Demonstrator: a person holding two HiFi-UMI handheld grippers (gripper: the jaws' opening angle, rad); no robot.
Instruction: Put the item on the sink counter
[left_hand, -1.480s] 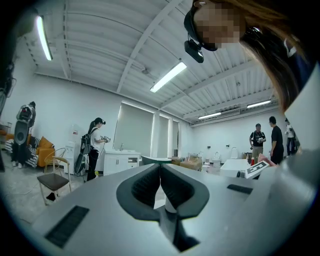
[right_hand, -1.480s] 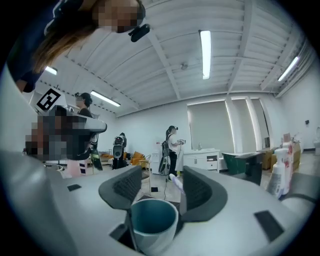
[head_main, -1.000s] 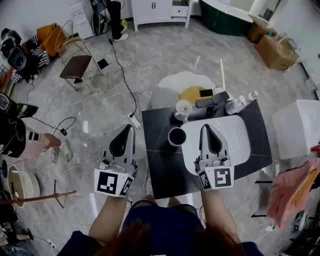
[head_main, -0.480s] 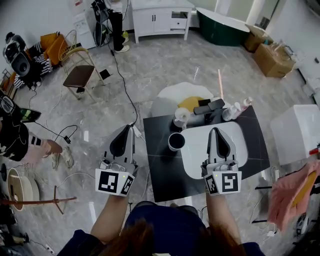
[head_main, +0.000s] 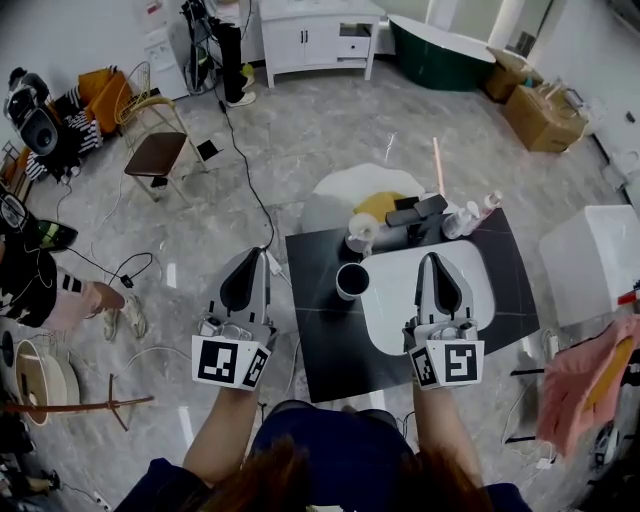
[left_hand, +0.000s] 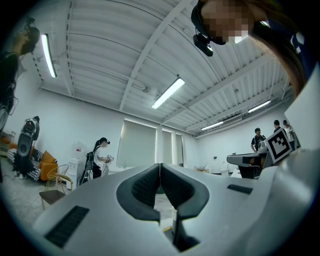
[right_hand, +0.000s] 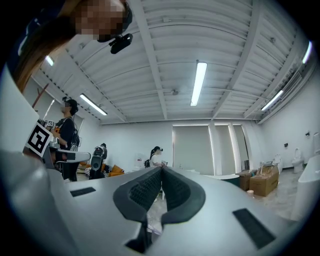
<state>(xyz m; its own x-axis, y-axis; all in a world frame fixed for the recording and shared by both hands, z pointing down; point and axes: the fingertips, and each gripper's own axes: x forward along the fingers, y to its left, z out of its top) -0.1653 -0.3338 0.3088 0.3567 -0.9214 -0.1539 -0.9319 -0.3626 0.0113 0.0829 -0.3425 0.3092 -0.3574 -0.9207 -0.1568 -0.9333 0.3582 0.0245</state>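
Observation:
The black sink counter (head_main: 320, 330) with its white basin (head_main: 390, 300) stands in front of me in the head view. A dark cup (head_main: 352, 281) sits on the counter at the basin's left rim. A white roll (head_main: 360, 236), a black faucet (head_main: 415, 211) and bottles (head_main: 466, 216) line the far edge. My right gripper (head_main: 432, 258) hovers over the basin, shut and empty, its pads (right_hand: 150, 187) pressed together. My left gripper (head_main: 258, 255) is over the floor just left of the counter, shut and empty (left_hand: 160, 167).
A power strip (head_main: 271, 262) and black cable (head_main: 245, 150) lie on the floor by the counter's left corner. A chair (head_main: 158, 148) stands far left, a white box (head_main: 590, 255) and pink cloth (head_main: 580, 385) to the right. People stand across the room in both gripper views.
The right gripper has drawn back a little toward me and to the right over the basin. The left gripper has barely moved. Both stay shut.

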